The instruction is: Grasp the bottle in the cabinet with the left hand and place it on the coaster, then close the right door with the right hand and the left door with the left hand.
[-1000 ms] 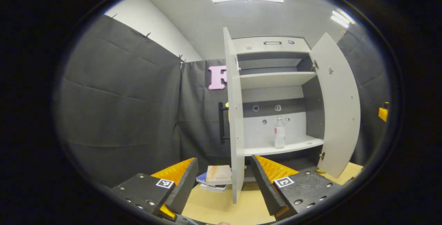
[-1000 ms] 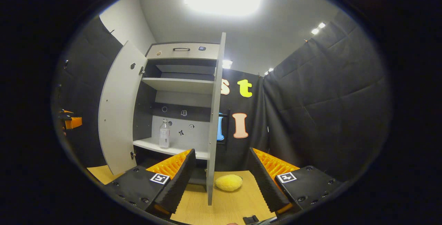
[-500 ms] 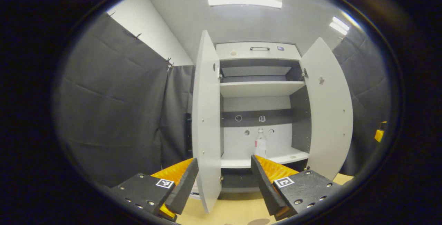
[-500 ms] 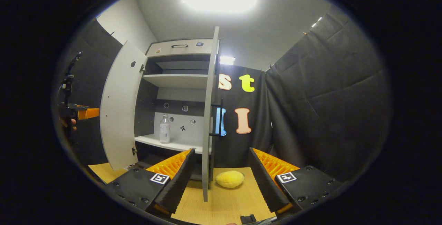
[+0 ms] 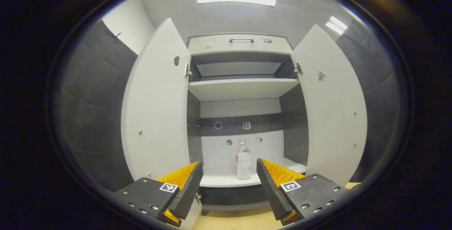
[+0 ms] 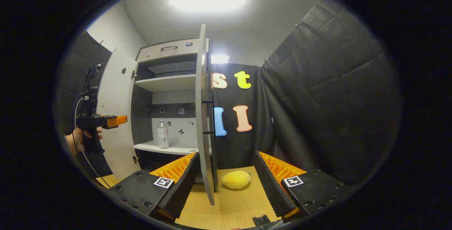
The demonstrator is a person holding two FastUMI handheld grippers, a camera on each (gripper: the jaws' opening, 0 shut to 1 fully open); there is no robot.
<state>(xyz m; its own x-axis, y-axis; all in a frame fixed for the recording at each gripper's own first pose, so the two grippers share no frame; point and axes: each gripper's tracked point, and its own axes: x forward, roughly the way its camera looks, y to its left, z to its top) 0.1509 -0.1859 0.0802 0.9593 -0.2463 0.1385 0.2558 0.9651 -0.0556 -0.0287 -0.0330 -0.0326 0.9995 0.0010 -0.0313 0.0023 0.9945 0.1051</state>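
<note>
Bottle (image 5: 243, 159) upright on lower shelf (image 5: 226, 180) of cabinet (image 5: 240, 44), at six o'clock in the left gripper view, framed between the fingers of the left gripper (image 5: 229, 187) but well beyond them. Both doors swung wide: left door (image 5: 159, 106) at nine o'clock, right door (image 5: 332, 110) at three.

Step in hand, by judgement: reach in for the grasp. Best done by driving straight ahead, level with the shelf, keeping the bottle centred in the gap; closing only once both pads flank the body below the neck, not the cap. Clear, light, tall, so likely to tip if nudged by one finger first.

Left gripper spread wide, empty, pointed squarely into the cabinet; seen in the right gripper view at nine o'clock, held level in a hand (image 6: 76, 140). Right gripper (image 6: 224, 184) likewise spread apart, empty, low over the table (image 6: 233, 205), right door's edge between its fingers, yellow sponge (image 6: 236, 180) just past it.
</note>
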